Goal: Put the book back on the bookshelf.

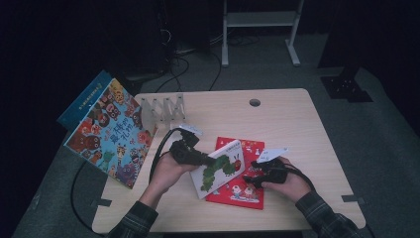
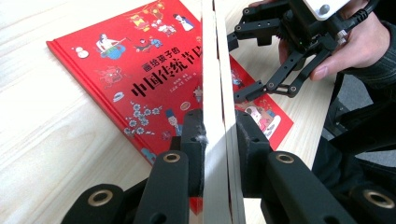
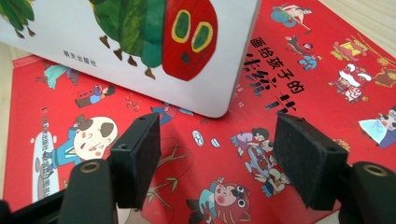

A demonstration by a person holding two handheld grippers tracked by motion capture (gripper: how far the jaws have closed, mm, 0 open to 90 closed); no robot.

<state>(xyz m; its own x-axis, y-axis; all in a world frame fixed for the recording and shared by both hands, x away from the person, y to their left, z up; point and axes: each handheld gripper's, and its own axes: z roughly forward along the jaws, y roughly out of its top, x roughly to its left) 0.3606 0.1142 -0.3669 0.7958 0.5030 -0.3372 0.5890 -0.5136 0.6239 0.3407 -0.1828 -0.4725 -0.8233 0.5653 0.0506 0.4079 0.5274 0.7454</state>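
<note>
At centre frame the left gripper [image 1: 202,159] clamps the white caterpillar book [image 1: 220,167], long axis running lower left to upper right, over the red book [image 1: 242,191] titled 中国传统节日. The right gripper [image 1: 253,171] rests wide open.

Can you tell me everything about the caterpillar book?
The caterpillar book is a white board book with thick, pale pages and rounded corners. Its cover shows a green caterpillar with a red face and yellow-green eyes, plus small black print. The left gripper is shut on its edge, pads pressing both sides, holding it tilted above the red book that lies flat on the table. The right gripper is open just beside it.
</note>
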